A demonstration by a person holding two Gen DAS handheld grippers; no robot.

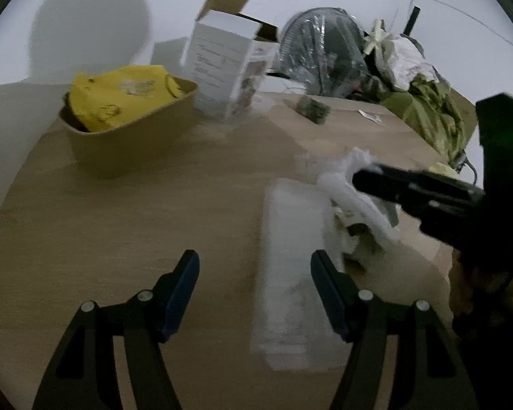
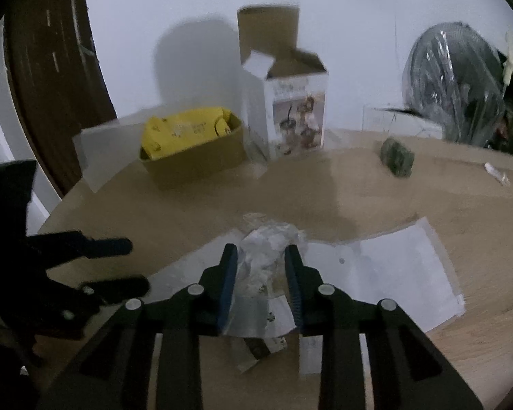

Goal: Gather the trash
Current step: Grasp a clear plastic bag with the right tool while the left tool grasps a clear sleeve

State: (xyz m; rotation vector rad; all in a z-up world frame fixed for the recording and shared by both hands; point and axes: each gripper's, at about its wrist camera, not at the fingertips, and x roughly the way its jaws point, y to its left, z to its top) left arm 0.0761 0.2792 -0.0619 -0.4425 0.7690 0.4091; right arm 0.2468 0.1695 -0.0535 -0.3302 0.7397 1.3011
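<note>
Between the right hand-held gripper (image 2: pixel 261 256) fingers, crumpled clear plastic wrap (image 2: pixel 266 242) is being pinched on the desk (image 2: pixel 359 184); the left hand-held gripper (image 1: pixel 254 266) is hovering wide, holding nothing.

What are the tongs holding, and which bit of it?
The right tongs pinch a crumpled clear plastic wrapper around its bunched middle, its top poking out past the tips. The left tongs are open and hold nothing.

Counter (image 2: pixel 376 184) with a white carton (image 2: pixel 290 112) as landmark: behind it a cardboard tube (image 2: pixel 268 29); far right of it, a plastic-wrapped fan (image 2: pixel 451 85).
</note>
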